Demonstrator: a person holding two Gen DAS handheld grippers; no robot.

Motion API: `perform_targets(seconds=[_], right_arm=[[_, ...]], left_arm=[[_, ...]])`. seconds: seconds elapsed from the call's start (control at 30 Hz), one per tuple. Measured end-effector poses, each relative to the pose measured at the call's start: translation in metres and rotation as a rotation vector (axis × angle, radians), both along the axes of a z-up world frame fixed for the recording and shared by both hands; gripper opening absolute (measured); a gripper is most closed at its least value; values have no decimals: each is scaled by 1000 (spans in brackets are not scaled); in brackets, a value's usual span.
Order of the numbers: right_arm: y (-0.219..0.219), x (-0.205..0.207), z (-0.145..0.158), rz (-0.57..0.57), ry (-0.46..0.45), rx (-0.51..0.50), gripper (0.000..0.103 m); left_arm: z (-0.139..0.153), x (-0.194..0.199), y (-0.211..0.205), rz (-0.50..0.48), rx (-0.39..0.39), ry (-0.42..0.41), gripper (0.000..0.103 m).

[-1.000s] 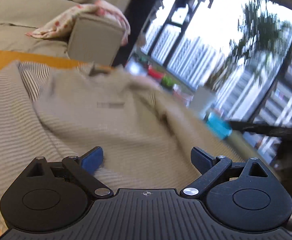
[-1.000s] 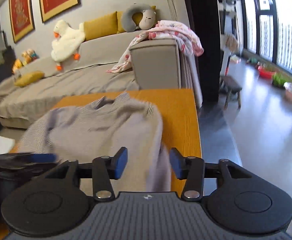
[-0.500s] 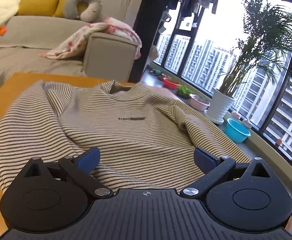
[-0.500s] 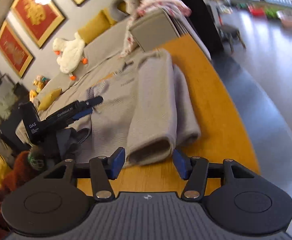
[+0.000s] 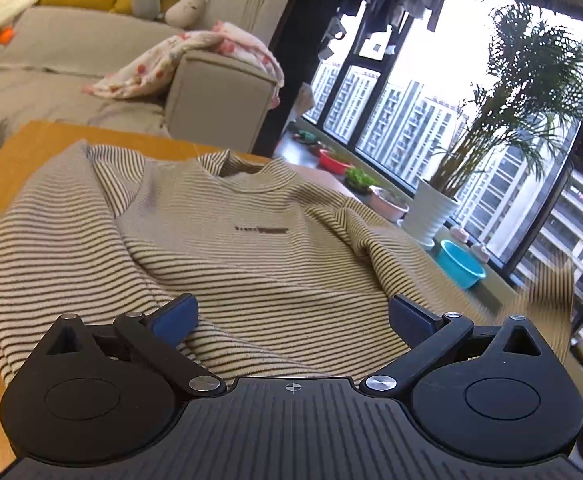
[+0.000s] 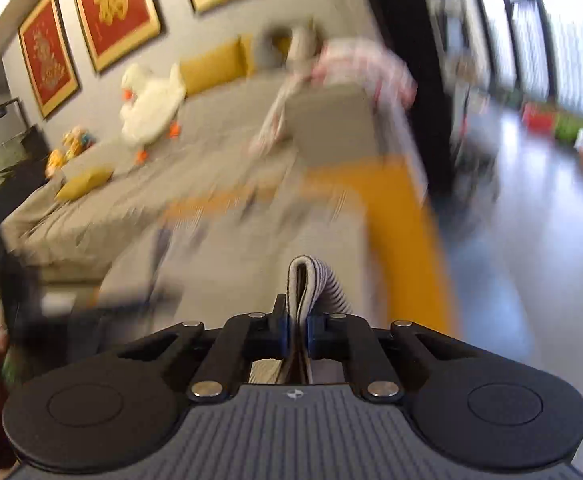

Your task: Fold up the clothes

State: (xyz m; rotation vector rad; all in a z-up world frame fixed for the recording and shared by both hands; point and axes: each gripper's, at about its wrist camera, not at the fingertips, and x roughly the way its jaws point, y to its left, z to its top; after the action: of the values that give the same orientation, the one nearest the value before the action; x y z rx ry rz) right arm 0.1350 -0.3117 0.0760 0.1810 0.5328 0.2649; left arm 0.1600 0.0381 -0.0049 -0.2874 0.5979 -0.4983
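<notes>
A beige sweater with dark stripes (image 5: 251, 256) lies front up on an orange wooden table (image 5: 23, 152), collar at the far end. My left gripper (image 5: 291, 316) hovers open over its lower hem, blue pads wide apart, nothing between them. In the right wrist view my right gripper (image 6: 298, 326) is shut on a folded edge of the striped sweater (image 6: 311, 280), which loops up from between the pads. The rest of the sweater in that view is motion-blurred. At the right of the left wrist view a blurred piece of striped fabric (image 5: 547, 296) is raised off the table.
A grey sofa (image 5: 71, 64) with a pink blanket (image 5: 179, 64) stands behind the table. Windows, a potted palm (image 5: 431, 216) and a blue basin (image 5: 461, 268) are off the table's right side. A white plush duck (image 6: 151, 104) sits on the sofa.
My right gripper has shut on the sweater's edge and is moving fast, blurring its view. The left gripper stayed open over the hem, drawing slightly closer.
</notes>
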Motion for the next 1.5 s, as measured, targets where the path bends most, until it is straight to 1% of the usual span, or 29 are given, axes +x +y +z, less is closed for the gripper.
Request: perform_targets(seconds=[0.03,0.17,0.2,0.27,0.33,0.47,0.6,0.67,0.77,0.87,0.9,0.93,0.97,1.0,1.03,1.07,1.1,1.23,1.33,1.4,1.43,1.5], right_arm=[[-13,10,25,-41,-64,-18,8],[-43,56,105,-190,-242,-91,7],[-43,69,117,-193,-253,-95,7],[-31,94,132,-178,-252,-91,7],[-6,117,136,-128,-233,-86,7],[64,160,124,15,-158,-38,7],[140,193,106,132,-122,-82,8],[162,202,94,152,-98,-95,8],[194,216,75,182,-61,-114,8],[222,226,58,204,-34,-146,8],[226,227,54,206,-31,-160,9],[230,227,49,209,-27,-174,13],[228,224,47,210,-31,-178,17],[226,221,45,212,-36,-182,29],[225,217,43,213,-40,-187,35],[218,215,43,209,-43,-182,45],[212,214,42,204,-43,-178,47],[180,208,29,153,-9,-173,47],[149,197,7,85,89,-138,47],[136,179,-7,106,162,-80,47],[133,165,-13,137,200,-39,46],[132,136,-23,210,297,85,46]], left_arm=[[0,1,3,-4,-13,10,103],[6,0,15,-19,-57,28,103],[9,-1,18,-21,-66,26,103],[13,-4,25,-20,-81,22,103],[17,-6,31,-18,-93,22,103],[23,-14,44,-18,-96,19,103],[25,-28,58,-10,-79,-2,103],[24,-33,66,-3,-93,-3,103],[20,-34,76,11,-125,17,103],[15,-31,83,27,-136,35,103],[14,-31,85,30,-142,39,103],[13,-31,87,33,-149,43,103],[12,-32,88,36,-155,46,103],[12,-31,89,39,-156,46,103],[12,-31,90,43,-156,46,103],[12,-30,92,47,-156,46,103],[13,-30,93,51,-156,46,103],[14,-29,96,73,-149,42,103],[17,-29,102,104,-144,43,103],[20,-29,108,137,-138,43,103],[22,-30,111,153,-135,42,103],[26,-29,116,191,-130,41,103]])
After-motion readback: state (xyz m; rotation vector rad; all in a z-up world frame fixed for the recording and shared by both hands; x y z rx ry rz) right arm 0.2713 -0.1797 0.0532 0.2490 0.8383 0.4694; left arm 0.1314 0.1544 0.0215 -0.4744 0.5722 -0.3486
